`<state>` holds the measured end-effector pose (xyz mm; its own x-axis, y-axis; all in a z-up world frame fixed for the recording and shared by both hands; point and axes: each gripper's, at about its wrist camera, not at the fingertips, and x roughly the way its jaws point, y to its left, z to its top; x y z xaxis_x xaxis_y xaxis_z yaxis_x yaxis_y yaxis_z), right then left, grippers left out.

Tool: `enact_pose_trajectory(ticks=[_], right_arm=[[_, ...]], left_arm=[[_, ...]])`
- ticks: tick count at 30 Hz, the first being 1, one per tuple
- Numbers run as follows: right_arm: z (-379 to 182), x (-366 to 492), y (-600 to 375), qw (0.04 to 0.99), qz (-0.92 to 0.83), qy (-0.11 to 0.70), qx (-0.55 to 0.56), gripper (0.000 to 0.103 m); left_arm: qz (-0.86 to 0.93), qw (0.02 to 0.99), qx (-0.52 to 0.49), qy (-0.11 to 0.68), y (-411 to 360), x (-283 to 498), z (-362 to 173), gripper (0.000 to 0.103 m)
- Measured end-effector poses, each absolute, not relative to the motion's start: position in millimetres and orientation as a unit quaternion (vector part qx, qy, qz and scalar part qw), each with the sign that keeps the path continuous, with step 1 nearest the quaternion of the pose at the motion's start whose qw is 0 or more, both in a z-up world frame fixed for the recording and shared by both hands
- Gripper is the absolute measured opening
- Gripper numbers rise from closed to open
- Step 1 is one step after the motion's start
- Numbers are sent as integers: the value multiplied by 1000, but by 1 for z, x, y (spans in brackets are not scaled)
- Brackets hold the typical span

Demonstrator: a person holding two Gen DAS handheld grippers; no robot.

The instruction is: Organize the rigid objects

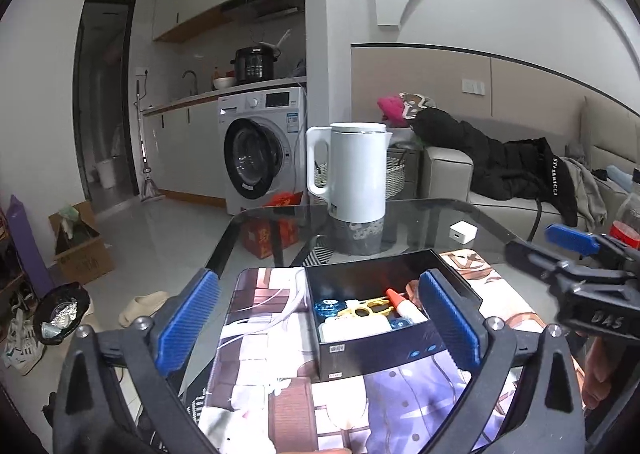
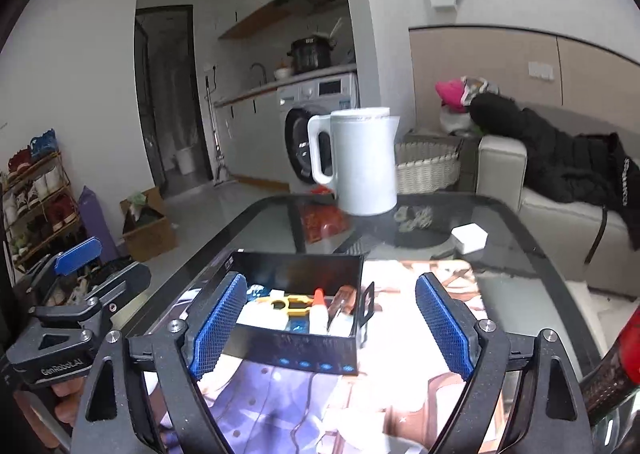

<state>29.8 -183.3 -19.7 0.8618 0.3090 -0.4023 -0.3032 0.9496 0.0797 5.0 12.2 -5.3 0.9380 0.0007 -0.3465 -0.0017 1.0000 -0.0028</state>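
A black open box (image 1: pixel 360 350) sits on a printed mat (image 1: pixel 280 394) on the glass table. Inside lie a glue bottle with an orange tip (image 1: pixel 402 304), a yellow tool (image 1: pixel 366 309), blue pieces (image 1: pixel 326 308) and a white block (image 1: pixel 354 328). The box (image 2: pixel 304 350) shows in the right wrist view too, with the glue bottle (image 2: pixel 319 312) and yellow tool (image 2: pixel 292 302). My left gripper (image 1: pixel 318 330) is open and empty, its fingers astride the box. My right gripper (image 2: pixel 332 328) is open and empty, just before the box's right part.
A white kettle (image 1: pixel 356 169) stands at the table's far side, a white charger cube (image 1: pixel 463 233) to its right. A red-labelled bottle (image 1: pixel 628 217) is at the far right. Sofa with dark clothes (image 1: pixel 500 165) lies beyond. Floor and cardboard box (image 1: pixel 80 250) to the left.
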Motion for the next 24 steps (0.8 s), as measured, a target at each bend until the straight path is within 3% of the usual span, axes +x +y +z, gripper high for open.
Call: enact_pose_trajectory(ticks=[6, 24], right_arm=[[-5, 13, -192, 977, 151, 151, 23, 89], [-6, 14, -189, 978, 138, 159, 7, 89]], left_arm=[[21, 986, 7, 167, 10, 4, -4, 103], [16, 988, 6, 151, 9, 0, 1, 103]])
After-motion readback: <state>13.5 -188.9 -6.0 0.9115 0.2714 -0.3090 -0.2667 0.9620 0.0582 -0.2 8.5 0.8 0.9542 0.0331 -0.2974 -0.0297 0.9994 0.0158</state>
